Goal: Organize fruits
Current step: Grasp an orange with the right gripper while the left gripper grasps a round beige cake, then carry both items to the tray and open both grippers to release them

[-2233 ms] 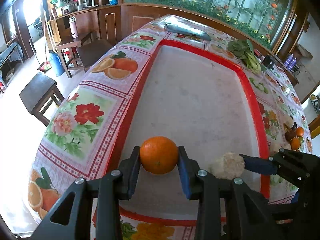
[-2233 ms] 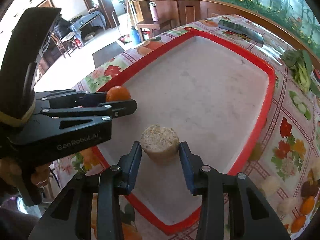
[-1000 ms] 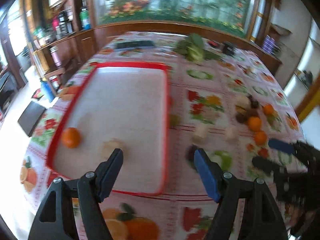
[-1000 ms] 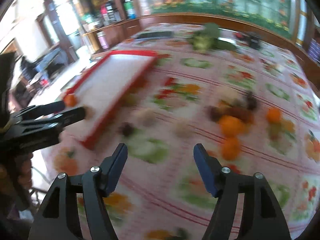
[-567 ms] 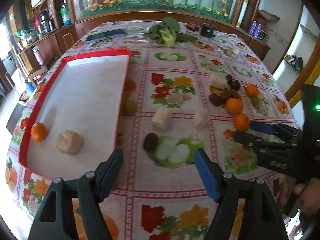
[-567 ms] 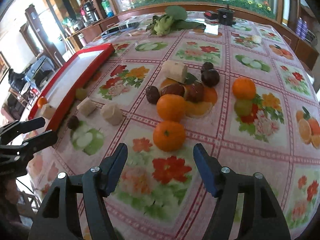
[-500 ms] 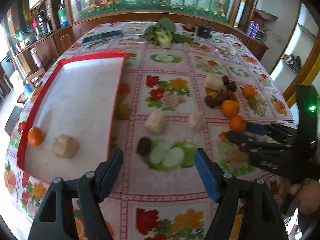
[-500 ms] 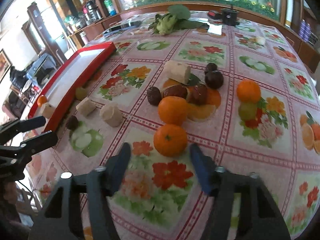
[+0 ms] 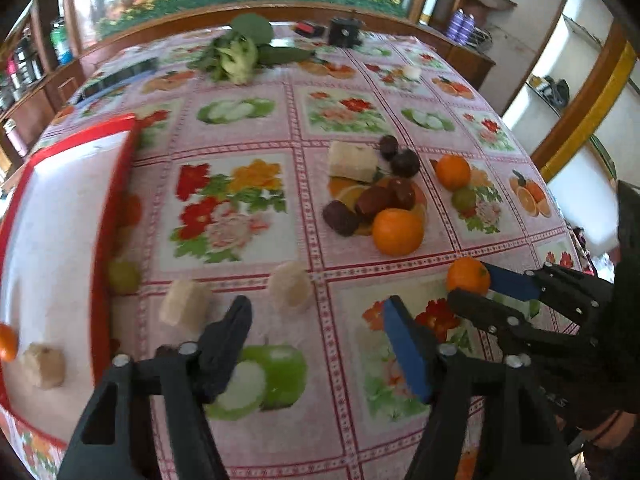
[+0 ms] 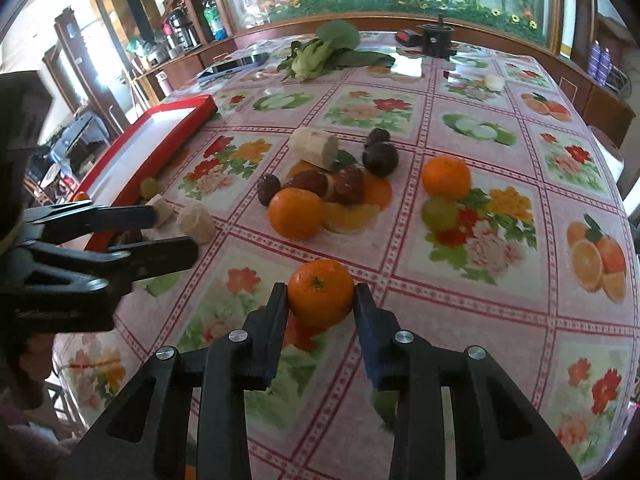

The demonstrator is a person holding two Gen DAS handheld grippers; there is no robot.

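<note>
Step in hand: pick-up of the next two pieces for transfer to the red tray (image 9: 116, 200).

Right gripper (image 10: 320, 300): the jaws have just been closing and now bracket the nearest mandarin orange (image 10: 321, 293), which sits on the floral tablecloth (image 10: 460, 288) just short of the main fruit cluster. Both pads appear to meet its sides; the grip looks made, or all but made.

Left gripper (image 9: 316, 320): the jaws have just been closing but stand apart with nothing between them. It hovers near two pale root pieces: a blocky piece (image 9: 185, 312) beside the left finger, and a rounder piece (image 9: 290, 286) just beyond the tips.

Tray content: one small orange (image 9: 7, 342) and one pale chunk (image 9: 43, 364) lie at its near end.

Next move, as judged: confirm a firm clamp on the mandarin orange, lift it clear, and carry it to the tray beside the small orange. The left gripper needs to centre on one pale piece before closing; the rounder piece appears closer to the jaw line.
</note>
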